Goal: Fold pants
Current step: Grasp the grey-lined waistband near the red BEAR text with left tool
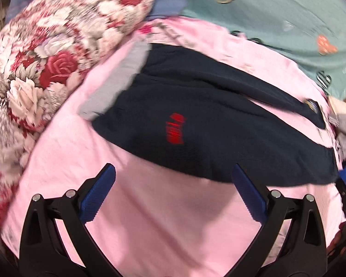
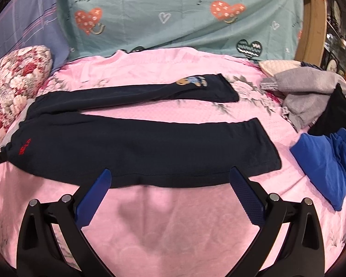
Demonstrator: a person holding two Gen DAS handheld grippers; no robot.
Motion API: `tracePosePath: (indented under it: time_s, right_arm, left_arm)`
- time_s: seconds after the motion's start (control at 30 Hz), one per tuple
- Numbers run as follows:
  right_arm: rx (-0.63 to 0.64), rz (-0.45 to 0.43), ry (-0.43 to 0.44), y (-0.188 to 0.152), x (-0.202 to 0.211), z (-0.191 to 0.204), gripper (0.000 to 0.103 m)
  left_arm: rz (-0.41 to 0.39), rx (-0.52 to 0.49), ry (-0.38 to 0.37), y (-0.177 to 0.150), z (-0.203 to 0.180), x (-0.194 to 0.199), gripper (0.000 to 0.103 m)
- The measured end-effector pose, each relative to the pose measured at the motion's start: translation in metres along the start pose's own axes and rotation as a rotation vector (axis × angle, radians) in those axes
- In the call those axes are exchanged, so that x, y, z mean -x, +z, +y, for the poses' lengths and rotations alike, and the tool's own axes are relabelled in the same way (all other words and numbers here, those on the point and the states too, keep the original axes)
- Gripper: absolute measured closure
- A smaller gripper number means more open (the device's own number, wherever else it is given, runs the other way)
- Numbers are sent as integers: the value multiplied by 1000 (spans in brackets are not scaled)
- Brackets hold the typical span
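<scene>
Dark navy pants lie flat on a pink bedspread, waistband at the left, the two legs spread apart toward the right. A red logo marks the hip and a bear patch sits near the far leg's cuff. My right gripper hovers open at the near leg's lower edge, nothing between its blue pads. My left gripper is open too, just short of the hip part of the pants, whose grey waistband lining shows at the left.
A floral pillow lies left of the waistband. A pile of clothes, grey, black and blue, sits at the right. A teal heart-print sheet hangs behind the bed. Wooden furniture stands at the far right.
</scene>
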State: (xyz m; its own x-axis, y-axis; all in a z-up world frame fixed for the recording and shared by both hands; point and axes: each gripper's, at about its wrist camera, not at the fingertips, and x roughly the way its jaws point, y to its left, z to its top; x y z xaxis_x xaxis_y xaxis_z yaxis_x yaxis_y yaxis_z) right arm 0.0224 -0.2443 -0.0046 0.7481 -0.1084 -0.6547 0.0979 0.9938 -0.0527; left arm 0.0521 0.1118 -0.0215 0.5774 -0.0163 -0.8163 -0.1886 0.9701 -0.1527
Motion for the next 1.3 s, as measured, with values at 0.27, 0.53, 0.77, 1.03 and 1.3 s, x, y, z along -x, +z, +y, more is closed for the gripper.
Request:
tracePosePath:
  time_s: [0.27, 0.53, 0.77, 1.03, 1.3]
  right_arm:
    - [-51, 29, -75, 2, -15, -27, 1]
    - [-65, 40, -91, 7, -24, -40, 1]
    - [-127, 72, -36, 8, -30, -54, 1]
    - [-153, 61, -145, 8, -20, -88, 1]
    - [-177, 181, -292, 2, -62, -151, 1]
  left_arm:
    - [64, 111, 61, 30, 56, -29, 9]
    - [97, 166, -3, 51, 54, -52, 13]
    - [141, 280, -57, 64, 77, -68, 34]
    - [197, 328, -88, 46, 81, -69, 33]
    - [178, 268, -26, 49, 71, -72, 49]
